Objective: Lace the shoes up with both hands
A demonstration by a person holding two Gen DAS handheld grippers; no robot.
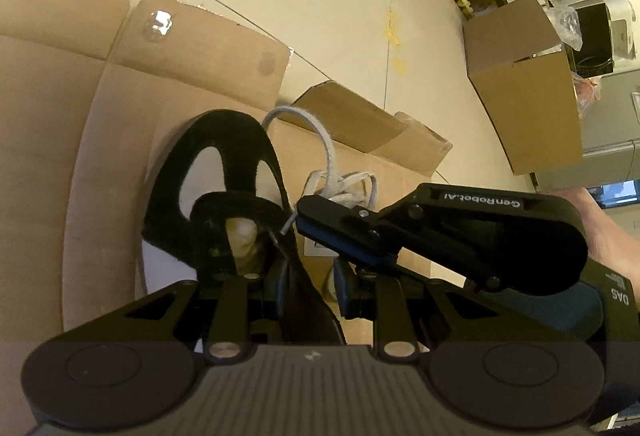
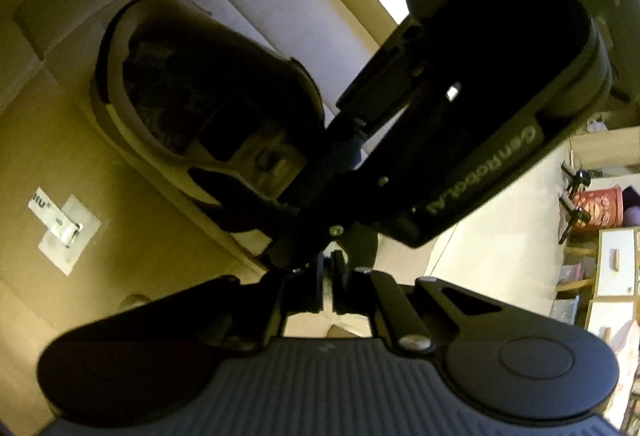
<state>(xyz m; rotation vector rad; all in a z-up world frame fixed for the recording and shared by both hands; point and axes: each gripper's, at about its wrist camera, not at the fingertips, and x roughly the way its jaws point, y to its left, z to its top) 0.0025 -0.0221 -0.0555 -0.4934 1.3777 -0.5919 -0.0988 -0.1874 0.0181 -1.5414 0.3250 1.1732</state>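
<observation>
A black shoe (image 1: 236, 140) with a white sole lies on flattened cardboard; in the right wrist view the shoe (image 2: 180, 96) is dim and partly hidden behind the crossing left gripper body (image 2: 500, 140). My left gripper (image 1: 312, 284) is closed on the shoe's black eyelet flap (image 1: 308, 300), which stands between its pads. My right gripper (image 1: 310, 214) comes in from the right, shut on the grey-white lace (image 1: 330, 152), whose tip (image 1: 286, 226) pokes out toward the flap. The rest of the lace is bunched behind it. In its own view the right gripper (image 2: 331, 268) has its fingers together.
Flattened cardboard (image 1: 80, 124) covers the floor under the shoe, with a white label (image 2: 64, 232) on it. A closed cardboard box (image 1: 528, 88) stands at the right, with shelves and clutter behind. A person's hand (image 1: 600, 232) holds the right gripper.
</observation>
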